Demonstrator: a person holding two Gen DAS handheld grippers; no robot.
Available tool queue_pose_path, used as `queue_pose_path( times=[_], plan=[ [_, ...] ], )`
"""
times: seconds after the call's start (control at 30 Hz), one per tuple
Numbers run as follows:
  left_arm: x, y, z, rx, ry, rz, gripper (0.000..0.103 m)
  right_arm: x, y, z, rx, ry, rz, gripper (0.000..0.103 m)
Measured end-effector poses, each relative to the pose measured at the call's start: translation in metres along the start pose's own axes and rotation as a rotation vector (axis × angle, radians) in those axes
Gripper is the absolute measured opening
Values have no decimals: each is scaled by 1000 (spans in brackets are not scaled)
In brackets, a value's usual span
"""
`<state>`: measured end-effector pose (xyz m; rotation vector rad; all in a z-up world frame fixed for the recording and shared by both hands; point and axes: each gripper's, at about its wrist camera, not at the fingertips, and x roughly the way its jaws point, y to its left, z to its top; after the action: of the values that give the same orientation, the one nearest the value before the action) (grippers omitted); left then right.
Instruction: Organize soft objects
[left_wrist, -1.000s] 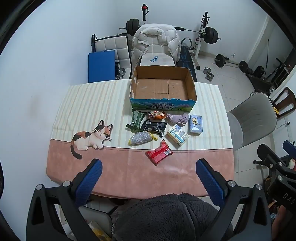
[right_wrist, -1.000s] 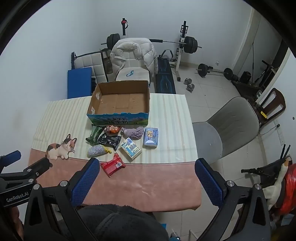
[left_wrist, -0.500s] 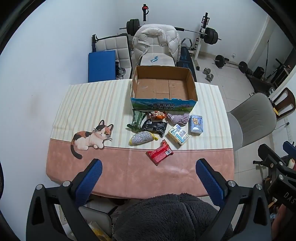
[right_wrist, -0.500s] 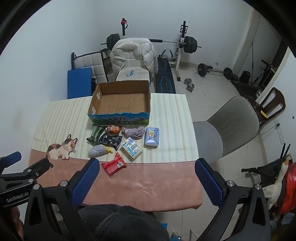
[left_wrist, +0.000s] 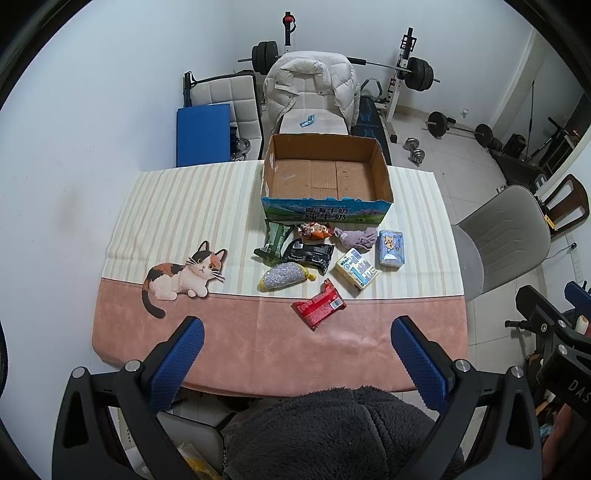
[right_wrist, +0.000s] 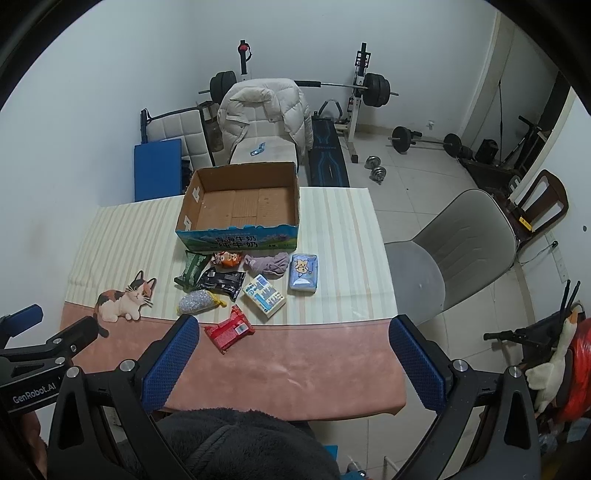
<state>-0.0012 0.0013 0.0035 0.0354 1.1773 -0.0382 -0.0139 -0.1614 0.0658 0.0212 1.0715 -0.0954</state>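
An open cardboard box (left_wrist: 325, 177) (right_wrist: 240, 206) stands on the far middle of the table, holding nothing. In front of it lie several soft items: a green packet (left_wrist: 274, 242), an orange snack bag (left_wrist: 314, 231), a black packet (left_wrist: 309, 254), a purple cloth (left_wrist: 357, 238) (right_wrist: 269, 263), a blue tissue pack (left_wrist: 391, 247) (right_wrist: 303, 273), a white-blue carton (left_wrist: 356, 274), a silver pouch (left_wrist: 284, 277) and a red packet (left_wrist: 319, 303) (right_wrist: 229, 328). My left gripper (left_wrist: 295, 350) and right gripper (right_wrist: 290, 354) are both open, held high above the table's near edge, holding nothing.
The table (left_wrist: 258, 350) has a striped and pink cloth with a cat print (left_wrist: 184, 275). A grey chair (right_wrist: 454, 254) stands to the right. A chair with a white jacket (left_wrist: 314, 92) and gym weights stand behind. A dark fleece sleeve (left_wrist: 332, 432) fills the bottom.
Both views have shifted very slightly. The objects have not moved and both grippers stay open.
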Motion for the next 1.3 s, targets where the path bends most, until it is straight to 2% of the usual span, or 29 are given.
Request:
queue_pose_path(
  times=[0.63,1.3],
  plan=[
    [-16,3,-7,-13,-40,-3,103,-16,0,-1,-5,-17,0,103],
    [-18,3,-7,-13,-44,-1,103,-16,0,-10,0,-26,1,103]
  ],
)
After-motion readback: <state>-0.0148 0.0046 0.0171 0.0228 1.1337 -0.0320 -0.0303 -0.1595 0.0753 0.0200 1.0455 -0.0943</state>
